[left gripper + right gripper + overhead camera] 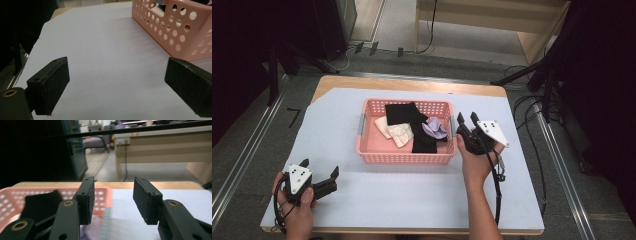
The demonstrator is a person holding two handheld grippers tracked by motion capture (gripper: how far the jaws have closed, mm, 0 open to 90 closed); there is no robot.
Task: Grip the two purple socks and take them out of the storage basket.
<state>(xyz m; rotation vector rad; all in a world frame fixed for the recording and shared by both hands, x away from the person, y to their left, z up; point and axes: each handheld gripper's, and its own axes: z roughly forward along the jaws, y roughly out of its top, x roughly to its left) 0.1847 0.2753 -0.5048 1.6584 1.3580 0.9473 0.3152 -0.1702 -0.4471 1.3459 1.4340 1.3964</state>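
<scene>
A pink perforated basket stands mid-table on a white sheet. In it lie a black cloth, a cream cloth and a lilac cloth. My right gripper is just off the basket's right end and points away from me; its jaws stand apart with nothing between them. In the right gripper view the right gripper has the basket and the black cloth to its left. My left gripper rests open near the front left. In its own view the left gripper faces bare sheet, with the basket to the right.
The white sheet covers most of the wooden table. Cables and dark stands crowd the floor to the right. A wooden desk stands beyond the table.
</scene>
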